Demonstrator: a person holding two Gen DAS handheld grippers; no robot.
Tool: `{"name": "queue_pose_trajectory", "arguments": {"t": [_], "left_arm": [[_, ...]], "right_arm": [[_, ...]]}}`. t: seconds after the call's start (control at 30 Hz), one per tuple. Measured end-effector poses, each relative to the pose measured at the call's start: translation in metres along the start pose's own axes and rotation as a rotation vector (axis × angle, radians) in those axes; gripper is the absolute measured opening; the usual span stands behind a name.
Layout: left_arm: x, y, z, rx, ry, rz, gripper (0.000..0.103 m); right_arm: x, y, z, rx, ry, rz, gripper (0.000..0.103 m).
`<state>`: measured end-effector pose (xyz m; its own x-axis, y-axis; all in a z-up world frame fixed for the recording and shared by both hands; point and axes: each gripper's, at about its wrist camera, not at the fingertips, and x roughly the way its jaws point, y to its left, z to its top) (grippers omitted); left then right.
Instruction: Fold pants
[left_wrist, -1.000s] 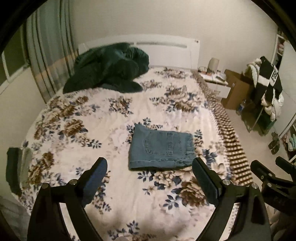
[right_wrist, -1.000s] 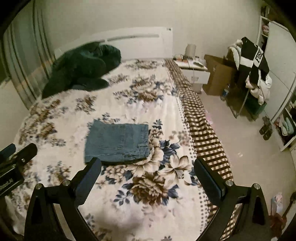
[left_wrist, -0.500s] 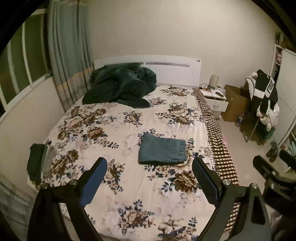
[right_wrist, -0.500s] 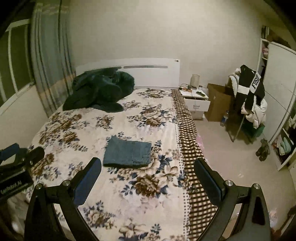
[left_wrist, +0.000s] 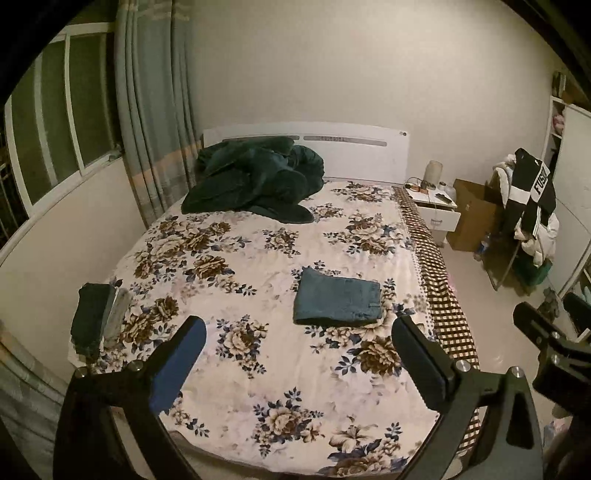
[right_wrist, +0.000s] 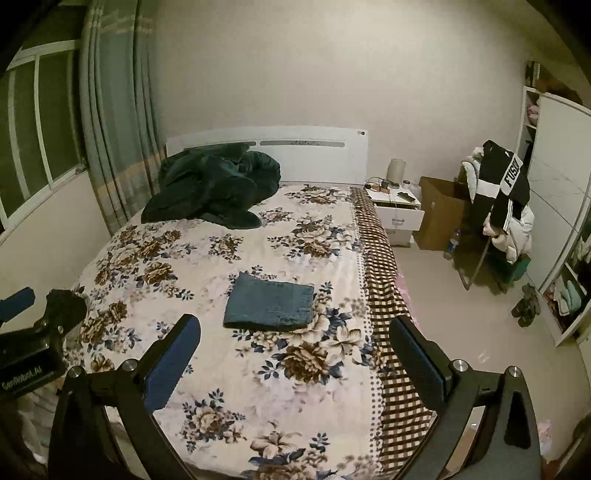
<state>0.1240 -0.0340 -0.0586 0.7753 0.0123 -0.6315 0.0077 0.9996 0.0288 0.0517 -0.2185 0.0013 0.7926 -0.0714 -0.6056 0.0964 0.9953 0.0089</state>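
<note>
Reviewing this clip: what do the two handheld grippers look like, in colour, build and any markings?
Both match: the left gripper and right gripper have black angular frames, two wide fingers lined with blue pads, and silver bolt heads on top. The left gripper's body, seen from the right wrist view, carries white "GenRobot.AI" lettering. No cables or sleeves show.

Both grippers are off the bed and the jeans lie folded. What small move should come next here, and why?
Probably none on the jeans: they lie as a flat, squared rectangle on the bedspread, untouched. The left gripper and right gripper are open, empty and well back from the bed. The likely next move is lowering both grippers to rest, or carrying the jeans to the folded stack at the bed's left edge.
</note>
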Motion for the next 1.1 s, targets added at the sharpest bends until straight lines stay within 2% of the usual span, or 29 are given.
{"name": "queue_pose_trajectory", "arguments": {"t": [1.1], "left_arm": [[-0.011,0.008,0.001,0.015,-0.025,-0.035,0.103]], "right_arm": [[0.005,0.006,-0.002,0.026,0.013,0.009,0.103]]}}
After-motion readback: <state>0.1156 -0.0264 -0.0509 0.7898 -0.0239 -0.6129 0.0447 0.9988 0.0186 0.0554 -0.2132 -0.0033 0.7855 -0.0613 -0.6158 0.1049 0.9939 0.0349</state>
